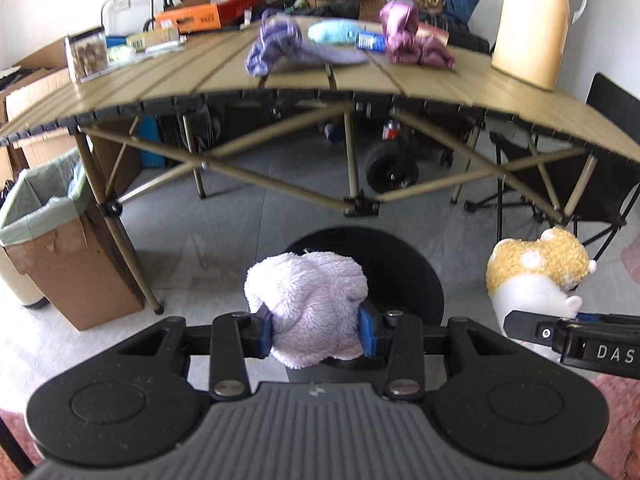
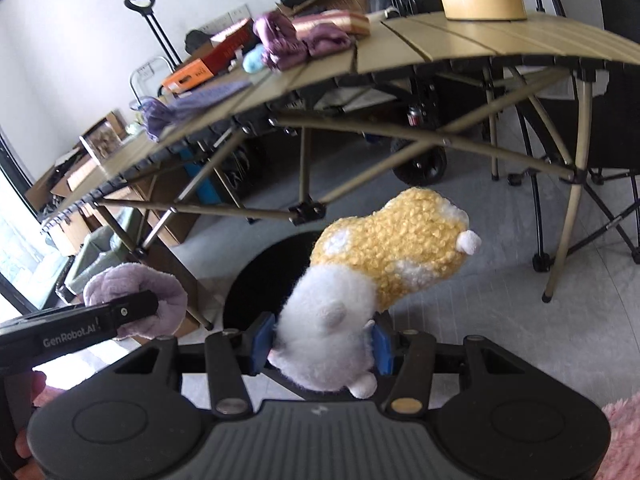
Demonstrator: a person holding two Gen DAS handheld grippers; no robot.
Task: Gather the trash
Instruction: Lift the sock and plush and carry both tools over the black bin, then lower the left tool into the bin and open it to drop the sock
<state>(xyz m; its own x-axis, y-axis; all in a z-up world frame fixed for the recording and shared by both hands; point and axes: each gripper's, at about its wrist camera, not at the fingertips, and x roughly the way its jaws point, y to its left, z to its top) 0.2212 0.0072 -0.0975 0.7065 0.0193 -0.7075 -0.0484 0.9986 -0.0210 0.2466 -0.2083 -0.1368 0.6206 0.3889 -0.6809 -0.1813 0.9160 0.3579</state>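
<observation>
My left gripper (image 1: 316,334) is shut on a fluffy pale lilac plush (image 1: 306,304), its blue pads pressed into both sides. The same plush (image 2: 136,284) shows at lower left in the right wrist view, behind the left gripper's black finger. My right gripper (image 2: 322,344) is shut on a yellow-and-white plush toy (image 2: 384,256), pinched at its white end, yellow body sticking up and away. That toy (image 1: 536,272) appears at the right of the left wrist view. Both plushes hang over a round black opening (image 1: 400,264) on the floor, also seen as black opening (image 2: 264,272).
A folding slatted table (image 1: 304,80) stands ahead with purple cloths (image 1: 280,44), a blue item and a tall tan jug (image 1: 532,20). A cardboard box lined with a green bag (image 1: 44,208) sits at the left by a table leg. A black folding chair (image 1: 600,184) stands at right.
</observation>
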